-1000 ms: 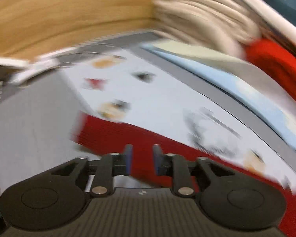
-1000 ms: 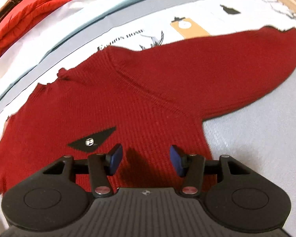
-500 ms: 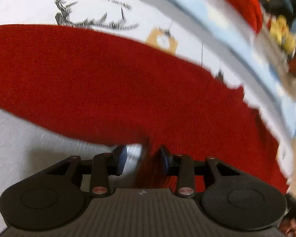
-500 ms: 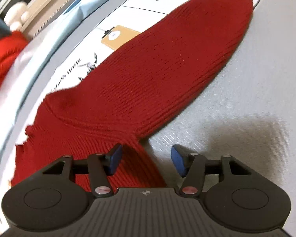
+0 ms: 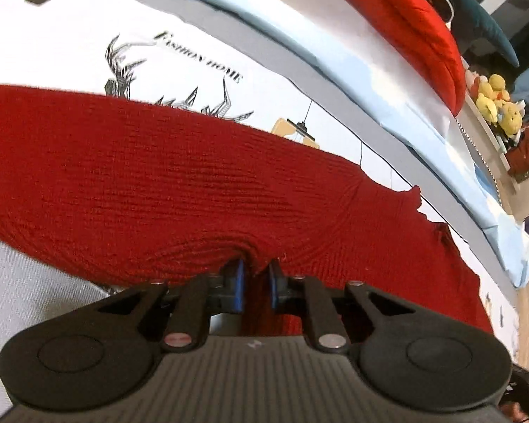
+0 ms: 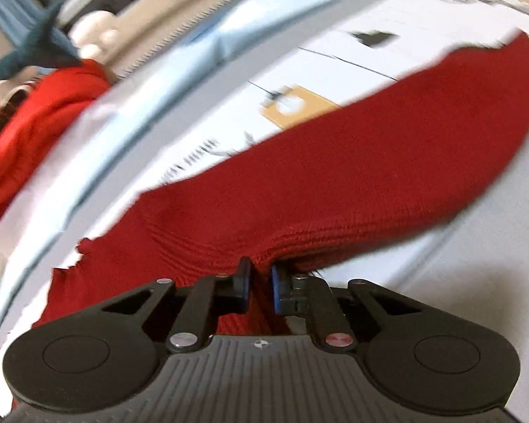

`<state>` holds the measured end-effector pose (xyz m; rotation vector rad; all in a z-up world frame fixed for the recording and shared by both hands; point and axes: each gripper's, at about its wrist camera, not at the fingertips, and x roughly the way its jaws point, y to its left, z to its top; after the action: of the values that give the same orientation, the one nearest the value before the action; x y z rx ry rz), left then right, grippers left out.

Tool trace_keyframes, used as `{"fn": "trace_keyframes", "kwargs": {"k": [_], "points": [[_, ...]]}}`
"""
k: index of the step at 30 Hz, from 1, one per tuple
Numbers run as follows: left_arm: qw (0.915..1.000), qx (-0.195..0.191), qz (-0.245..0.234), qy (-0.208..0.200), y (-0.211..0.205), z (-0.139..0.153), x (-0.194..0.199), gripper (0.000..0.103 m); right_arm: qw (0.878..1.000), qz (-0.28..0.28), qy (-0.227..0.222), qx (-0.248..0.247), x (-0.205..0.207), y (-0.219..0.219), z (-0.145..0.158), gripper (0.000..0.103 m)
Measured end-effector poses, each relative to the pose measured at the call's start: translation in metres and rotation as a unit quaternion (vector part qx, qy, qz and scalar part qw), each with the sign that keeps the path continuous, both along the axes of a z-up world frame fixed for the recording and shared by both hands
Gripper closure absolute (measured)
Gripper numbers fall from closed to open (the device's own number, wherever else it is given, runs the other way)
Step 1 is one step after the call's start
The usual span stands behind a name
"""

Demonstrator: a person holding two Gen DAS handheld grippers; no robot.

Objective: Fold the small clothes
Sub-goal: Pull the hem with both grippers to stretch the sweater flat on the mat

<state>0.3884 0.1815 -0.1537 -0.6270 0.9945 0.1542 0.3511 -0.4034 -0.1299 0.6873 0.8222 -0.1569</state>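
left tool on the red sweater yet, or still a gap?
Touching. The left wrist view shows the left tool just closed on a pinched ridge of the red sweater, knit bunched between both blue pads.

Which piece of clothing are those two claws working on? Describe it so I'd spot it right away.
Look at the bed's printed white sheet with the deer drawing. Spread flat across it lies the dark red knit sweater, pinched at its near edge by both the left claw and right claw. Unlike the brighter, smooth red garment heaped behind, it's ribbed and darker.
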Motion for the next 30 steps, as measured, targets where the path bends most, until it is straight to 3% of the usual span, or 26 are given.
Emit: {"fn": "trace_keyframes", "kwargs": {"k": [3,5,10,15,18,21,24,26,28,30], "points": [[0.9983,-0.001,-0.045,0.037,-0.006,-0.002,0.0,0.083,0.999,0.011,0.035,-0.006,0.005,0.003,-0.008,0.08],[0.9941,0.008,-0.083,0.069,-0.013,-0.006,-0.004,0.083,0.998,0.03,0.048,-0.015,-0.004,0.007,-0.01,0.081],[0.9851,0.039,-0.135,0.098,-0.024,-0.005,-0.027,0.082,0.99,0.088,0.089,-0.067,-0.037,0.012,0.002,0.079],[0.9702,0.089,-0.187,0.126,-0.036,-0.001,-0.07,0.082,0.981,0.13,0.127,-0.07,-0.084,0.009,0.005,0.074],[0.9568,0.11,-0.204,0.176,-0.035,0.013,-0.1,0.082,0.966,0.172,0.152,-0.12,-0.117,0.012,0.009,0.075],[0.9584,0.139,-0.209,0.134,-0.032,0.059,-0.133,0.082,0.957,0.175,0.184,-0.144,-0.149,0.0,0.018,0.075],[0.9675,0.126,-0.203,0.083,-0.024,0.098,-0.175,0.079,0.952,0.126,0.21,-0.183,-0.176,-0.017,0.032,0.075],[0.9762,0.099,-0.182,0.062,-0.018,0.101,-0.201,0.079,0.967,0.103,0.187,-0.141,-0.199,-0.031,0.037,0.074],[0.982,0.078,-0.161,0.06,-0.016,0.086,-0.217,0.079,0.98,0.084,0.163,-0.077,-0.222,-0.042,0.034,0.074],[0.9832,0.061,-0.147,0.089,-0.016,0.056,-0.234,0.079,0.981,0.083,0.175,-0.027,-0.234,-0.045,0.023,0.074]]}}
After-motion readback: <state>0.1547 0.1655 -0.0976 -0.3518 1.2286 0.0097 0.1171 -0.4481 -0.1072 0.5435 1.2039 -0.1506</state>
